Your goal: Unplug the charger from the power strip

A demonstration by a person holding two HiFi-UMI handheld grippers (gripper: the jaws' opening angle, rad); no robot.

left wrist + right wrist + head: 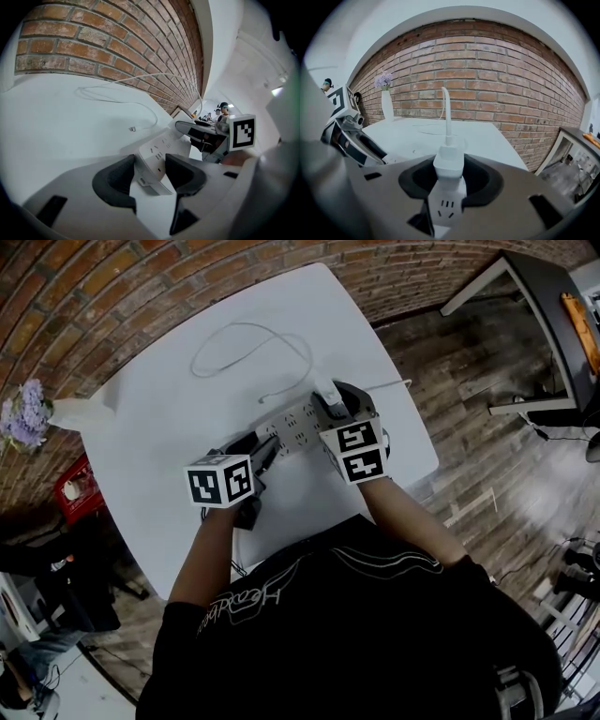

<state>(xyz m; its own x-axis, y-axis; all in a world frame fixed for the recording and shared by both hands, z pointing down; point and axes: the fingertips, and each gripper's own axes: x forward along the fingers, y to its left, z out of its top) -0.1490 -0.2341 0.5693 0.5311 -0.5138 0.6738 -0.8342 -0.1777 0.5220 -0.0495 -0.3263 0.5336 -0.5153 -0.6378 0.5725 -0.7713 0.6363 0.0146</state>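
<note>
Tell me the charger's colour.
White charger, clearest in the right gripper view.

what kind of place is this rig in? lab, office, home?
Probably an indoor studio or office-type workspace, not a kitchen or factory: exposed brick wall, wood-plank floor, a plain white table and a black desk off to the side.

**Head view:** the power strip (292, 426) was covered at both ends by the left gripper (262, 454) and the right gripper (336, 409). Only the top of the charger (328, 390) showed.

**Right gripper view:** the strip ran off the lower edge. Whether the pads (480, 185) pressed the charger could not be told.

**Left gripper view:** the connector (132, 128) on the cable (140, 107) was too small to identify.
</note>
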